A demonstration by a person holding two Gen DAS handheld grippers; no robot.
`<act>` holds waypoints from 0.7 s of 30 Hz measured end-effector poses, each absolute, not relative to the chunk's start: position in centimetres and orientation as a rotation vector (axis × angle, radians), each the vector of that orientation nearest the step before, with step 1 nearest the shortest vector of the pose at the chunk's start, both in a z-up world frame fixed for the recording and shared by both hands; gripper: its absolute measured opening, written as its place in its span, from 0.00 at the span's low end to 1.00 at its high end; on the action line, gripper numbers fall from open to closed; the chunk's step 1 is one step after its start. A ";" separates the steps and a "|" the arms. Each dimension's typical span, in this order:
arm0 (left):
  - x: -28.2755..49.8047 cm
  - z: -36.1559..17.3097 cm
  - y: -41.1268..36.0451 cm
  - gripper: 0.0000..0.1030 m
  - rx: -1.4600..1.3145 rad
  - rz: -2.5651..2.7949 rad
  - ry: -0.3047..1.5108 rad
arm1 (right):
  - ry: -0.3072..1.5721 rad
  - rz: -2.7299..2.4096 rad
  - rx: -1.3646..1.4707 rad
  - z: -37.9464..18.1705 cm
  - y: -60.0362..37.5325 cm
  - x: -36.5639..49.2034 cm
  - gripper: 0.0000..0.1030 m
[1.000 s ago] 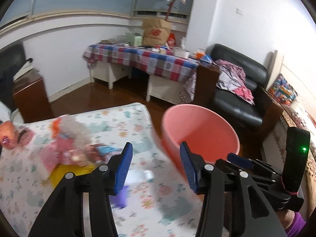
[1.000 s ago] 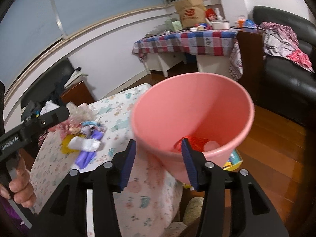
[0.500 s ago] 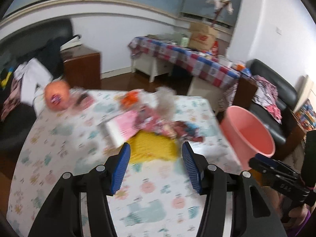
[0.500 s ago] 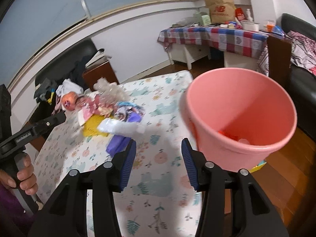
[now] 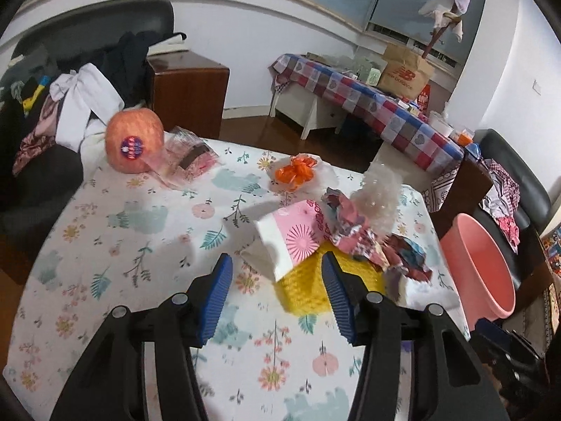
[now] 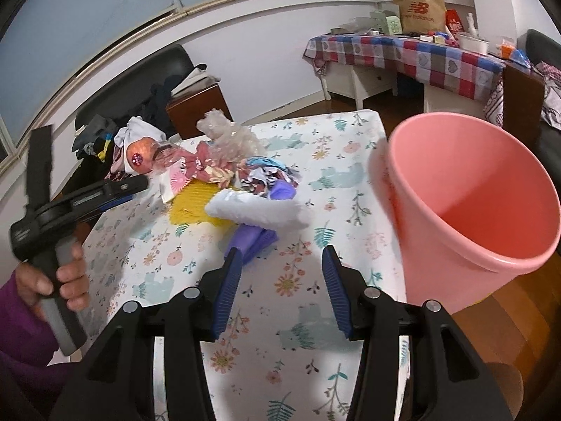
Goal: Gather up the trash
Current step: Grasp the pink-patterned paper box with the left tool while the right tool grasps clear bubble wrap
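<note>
On the floral tablecloth (image 5: 140, 245) a heap of trash lies ahead of both grippers. Seen from the left wrist, the left gripper (image 5: 277, 294) hangs above the cloth with its blue pads spread apart and nothing between them; a pink and white paper packet (image 5: 291, 238) sits just beyond the fingertips, resting on a yellow mesh piece (image 5: 308, 291) that reaches into the gap near the right pad. Crumpled wrappers (image 5: 354, 235) and a clear plastic bag (image 5: 382, 193) pile up just right of the packet, an orange ribbon bundle (image 5: 298, 172) lies farther back, and an apple in foam netting (image 5: 135, 142) sits at the far left corner. From the right wrist, the right gripper (image 6: 282, 287) also stands open and empty, with a purple piece (image 6: 250, 238) just past its left pad and a white fluffy roll (image 6: 259, 210) lying across it. A pink bucket (image 6: 473, 210) stands off the table's right edge, beside the right gripper and well apart from the heap.
</note>
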State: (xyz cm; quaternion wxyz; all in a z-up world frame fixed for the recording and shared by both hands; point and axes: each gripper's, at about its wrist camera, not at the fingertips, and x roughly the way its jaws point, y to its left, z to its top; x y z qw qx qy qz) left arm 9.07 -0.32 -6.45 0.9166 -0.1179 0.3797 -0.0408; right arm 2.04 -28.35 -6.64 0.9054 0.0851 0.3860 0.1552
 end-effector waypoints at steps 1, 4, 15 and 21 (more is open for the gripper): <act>9.5 -6.8 -0.4 0.48 -0.241 -0.082 0.790 | 0.797 0.323 0.177 -6.6 -28.3 2.1 0.47; 10.8 -7.8 -0.4 0.43 -0.251 -0.079 0.823 | 0.797 0.333 0.186 -6.6 -28.0 2.4 0.47; 12.1 -9.0 0.3 0.04 -0.326 -0.153 0.826 | 0.798 0.366 0.154 -6.0 -25.8 4.7 0.47; 9.7 -7.8 0.3 0.02 -0.287 -0.178 0.768 | 0.762 0.403 0.146 -4.4 -24.2 8.1 0.47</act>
